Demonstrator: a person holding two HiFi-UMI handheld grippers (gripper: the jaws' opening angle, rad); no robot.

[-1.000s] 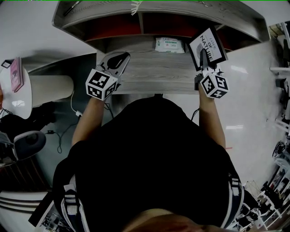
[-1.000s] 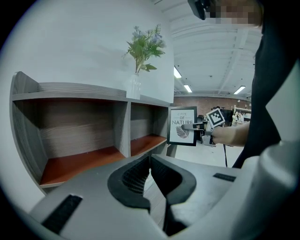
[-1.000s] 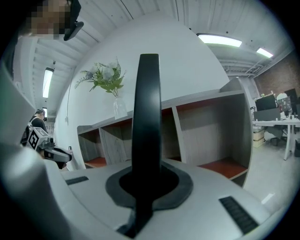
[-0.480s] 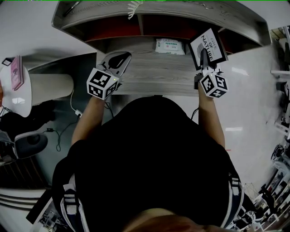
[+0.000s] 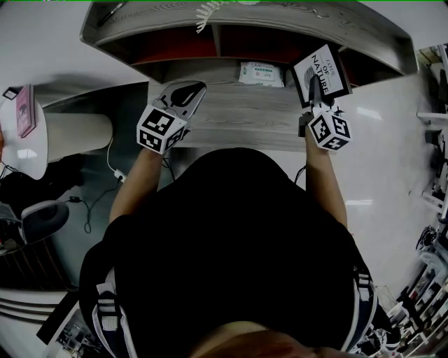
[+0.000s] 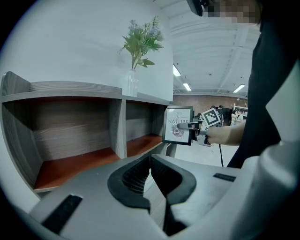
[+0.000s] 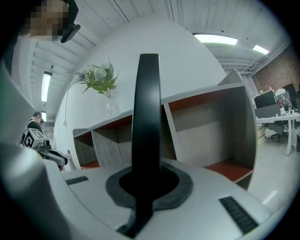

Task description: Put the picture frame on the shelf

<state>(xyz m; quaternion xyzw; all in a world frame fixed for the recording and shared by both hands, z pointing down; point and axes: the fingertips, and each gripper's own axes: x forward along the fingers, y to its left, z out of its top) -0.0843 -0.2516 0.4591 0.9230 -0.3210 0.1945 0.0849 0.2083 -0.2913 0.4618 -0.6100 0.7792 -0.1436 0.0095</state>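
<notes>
Black-framed white picture (image 5: 329, 66) pinched edge-on in right gripper (image 5: 313, 87).
Left gripper (image 5: 183, 94) fingers pressed together; grey wood shelf (image 5: 266, 17) w/ red-brown floors just beyond both fingertips.

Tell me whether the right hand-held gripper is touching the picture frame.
Touching. The right gripper view shows the right hand-held gripper shut on the picture frame, edge-on between its jaws.

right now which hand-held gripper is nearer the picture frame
Right. The right hand-held gripper is shut on the picture frame; the left hand-held gripper sits apart, across the desk to its left.
</notes>
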